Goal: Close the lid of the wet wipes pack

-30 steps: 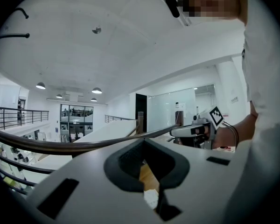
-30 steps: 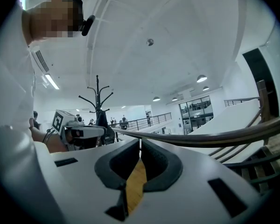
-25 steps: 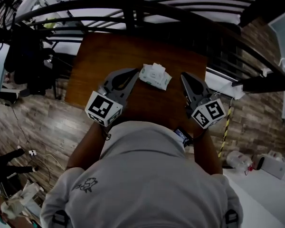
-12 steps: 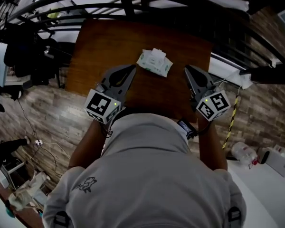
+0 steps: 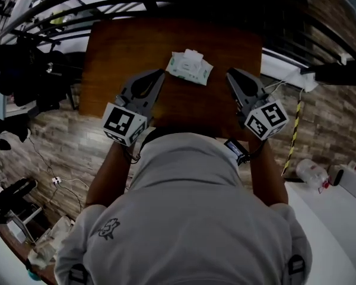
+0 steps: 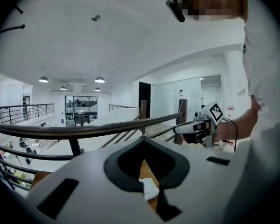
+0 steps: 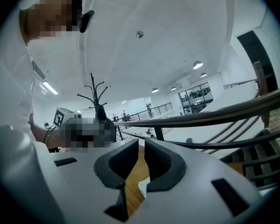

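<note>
Wipes pack on table: light, soft, likely to slide
Left gripper and right gripper both closed, empty; best pressed on its stiffer lid

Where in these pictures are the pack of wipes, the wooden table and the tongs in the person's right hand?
wipes pack (image 5: 189,69), head view, middle of its white top.
table (image 5: 121,46), head view, bare wood left of the pack.
right tongs (image 5: 231,73), head view, at their closed tips.
</note>
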Available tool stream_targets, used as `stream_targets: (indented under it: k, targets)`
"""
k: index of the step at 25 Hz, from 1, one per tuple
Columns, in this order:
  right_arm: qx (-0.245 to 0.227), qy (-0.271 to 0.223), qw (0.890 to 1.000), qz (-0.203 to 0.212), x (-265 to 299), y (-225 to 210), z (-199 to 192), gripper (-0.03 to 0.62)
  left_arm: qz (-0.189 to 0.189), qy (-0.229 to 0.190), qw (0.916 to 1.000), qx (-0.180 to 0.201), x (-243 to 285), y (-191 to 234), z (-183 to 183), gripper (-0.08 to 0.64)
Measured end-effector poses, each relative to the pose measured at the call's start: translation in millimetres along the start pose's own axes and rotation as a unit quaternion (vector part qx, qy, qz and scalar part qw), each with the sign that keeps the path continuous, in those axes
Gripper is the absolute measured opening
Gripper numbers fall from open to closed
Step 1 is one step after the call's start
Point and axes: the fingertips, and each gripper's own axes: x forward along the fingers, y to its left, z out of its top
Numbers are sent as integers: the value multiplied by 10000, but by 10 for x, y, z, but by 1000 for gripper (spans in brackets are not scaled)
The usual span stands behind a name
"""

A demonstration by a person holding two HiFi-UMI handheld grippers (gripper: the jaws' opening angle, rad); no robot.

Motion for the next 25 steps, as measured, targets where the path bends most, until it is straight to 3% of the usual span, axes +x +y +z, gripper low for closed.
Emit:
stream_targets:
  k: [19,25]
  targets:
    - [315,704,9970,-55,676,-242,-585,38,-366,421,9975,-425,531,512,-757,13]
    - [523,992,9937,-18,845,-301,-853,84,-426,540,9964,-499,594,604,-1000,14]
